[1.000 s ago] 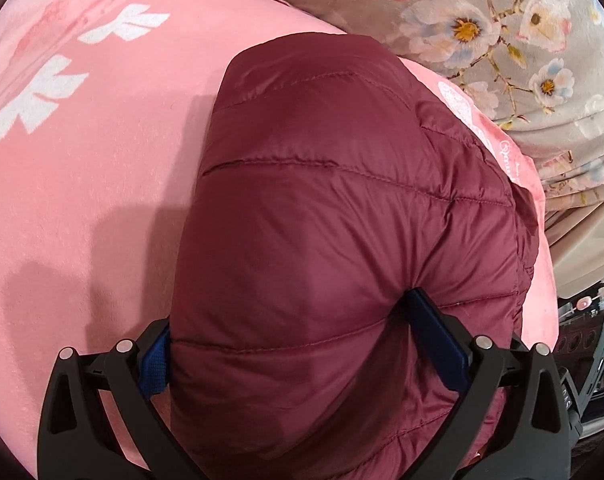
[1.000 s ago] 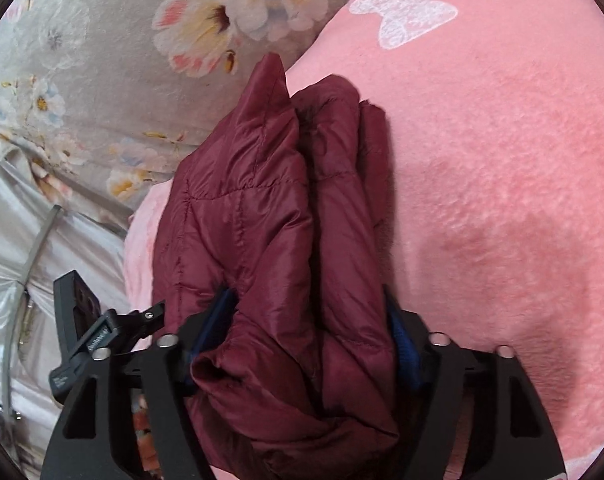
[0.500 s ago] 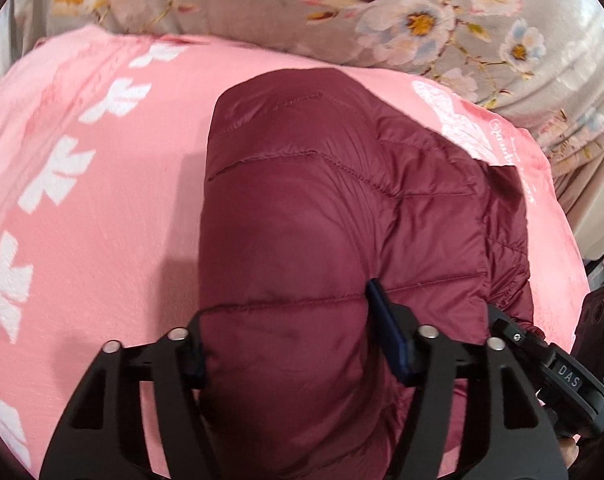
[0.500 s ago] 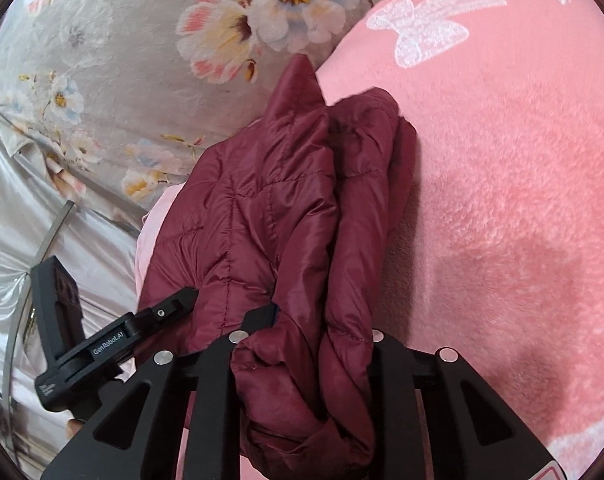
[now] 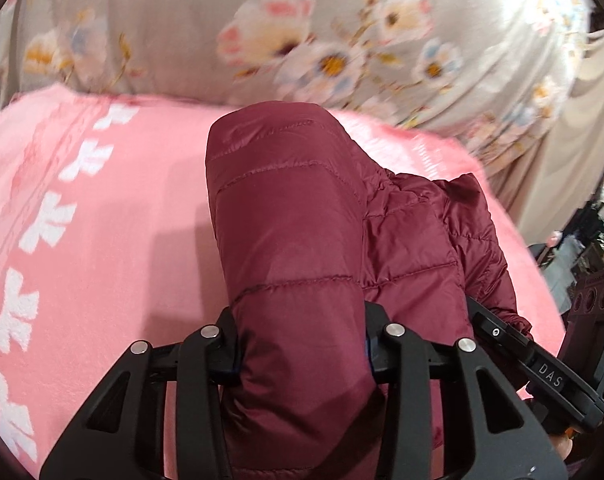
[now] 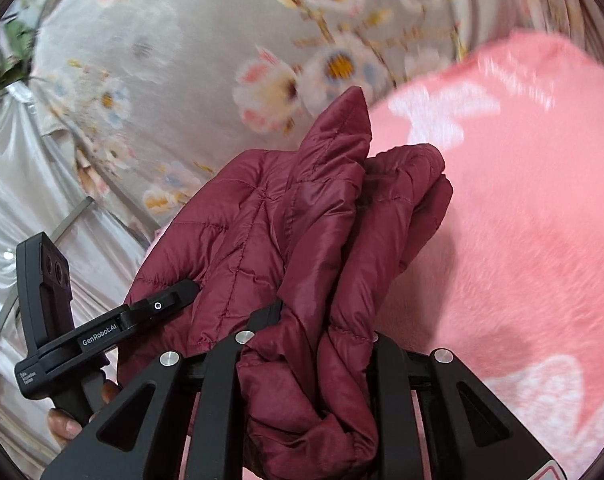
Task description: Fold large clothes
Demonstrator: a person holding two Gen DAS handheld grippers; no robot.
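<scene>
Pink blanket (image 5: 101, 248): fills lower left of my left view, right side of my right view. Floral grey curtain (image 5: 181, 28): across the top. Maroon quilted jacket (image 5: 293, 240): centre frame, bunched over the blanket. My left gripper (image 5: 299, 354): jaws just closing, clamped on a jacket fold. My right gripper (image 6: 308, 344): clenched on gathered jacket cloth

pink blanket (image 5: 101, 240), floral curtain (image 5: 181, 28)

Black hand-held gripper (image 5: 299, 354), silver screws, "DAS" label
</scene>
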